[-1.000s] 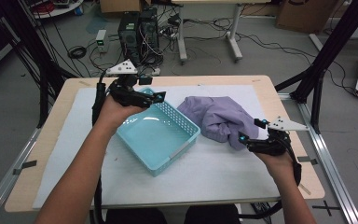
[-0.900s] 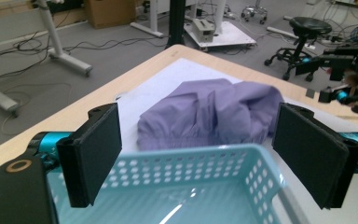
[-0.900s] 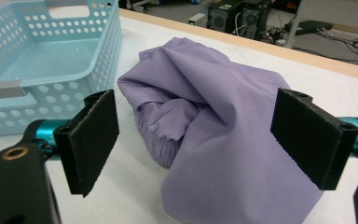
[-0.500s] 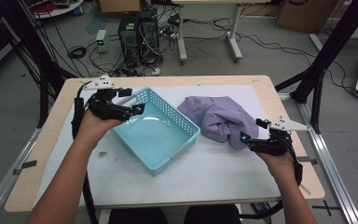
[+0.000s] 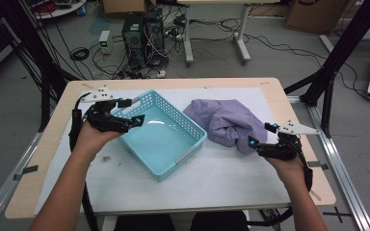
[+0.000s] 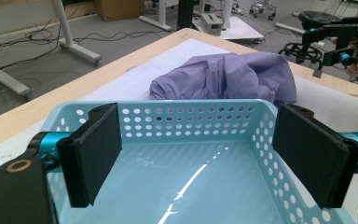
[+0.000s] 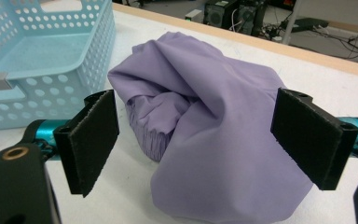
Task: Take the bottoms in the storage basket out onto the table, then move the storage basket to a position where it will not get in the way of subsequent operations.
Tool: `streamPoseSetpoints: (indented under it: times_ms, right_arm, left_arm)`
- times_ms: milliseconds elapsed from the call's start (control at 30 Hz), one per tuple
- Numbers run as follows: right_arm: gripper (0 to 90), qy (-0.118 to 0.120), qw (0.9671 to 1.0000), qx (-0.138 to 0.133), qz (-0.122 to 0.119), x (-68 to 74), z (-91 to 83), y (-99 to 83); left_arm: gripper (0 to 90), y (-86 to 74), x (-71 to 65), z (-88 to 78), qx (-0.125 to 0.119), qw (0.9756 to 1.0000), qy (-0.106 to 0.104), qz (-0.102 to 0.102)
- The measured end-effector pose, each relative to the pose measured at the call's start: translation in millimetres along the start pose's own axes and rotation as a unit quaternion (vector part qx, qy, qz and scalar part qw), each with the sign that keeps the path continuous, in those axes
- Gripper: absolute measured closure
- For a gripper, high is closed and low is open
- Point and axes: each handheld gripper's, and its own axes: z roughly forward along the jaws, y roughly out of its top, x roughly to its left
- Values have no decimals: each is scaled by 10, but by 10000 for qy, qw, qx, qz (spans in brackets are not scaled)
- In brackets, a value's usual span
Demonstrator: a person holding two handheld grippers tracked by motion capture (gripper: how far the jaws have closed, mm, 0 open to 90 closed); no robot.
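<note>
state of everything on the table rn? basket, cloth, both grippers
basket: upright, empty, set askew on the table
purple cloth: crumpled in a heap right of the basket, outside it
left gripper: jaws open, over the basket's left end, gripping nothing
right gripper: jaws open, at the cloth's near edge, not closed on it

A white mat (image 5: 221, 178) covers the wooden table (image 5: 48, 159); computer towers (image 5: 142, 31) and cables (image 5: 79, 53) sit behind it.

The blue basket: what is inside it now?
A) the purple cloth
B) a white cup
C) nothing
C: the blue basket shows a bare, shiny bottom, and the purple cloth lies beside it on the table, outside its walls.
</note>
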Motion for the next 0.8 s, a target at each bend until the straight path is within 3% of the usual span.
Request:
streamPoseSetpoints:
  times_ms: [500,800]
  right_arm:
    - [154,12,10000,29,58,4,55,15]
    - [154,63,10000,26,32,29,32,0]
  left_arm:
    - [157,-77,4,80,143,9999,24,-9]
    - [157,-235,-17,77,121,9998,49,-121]
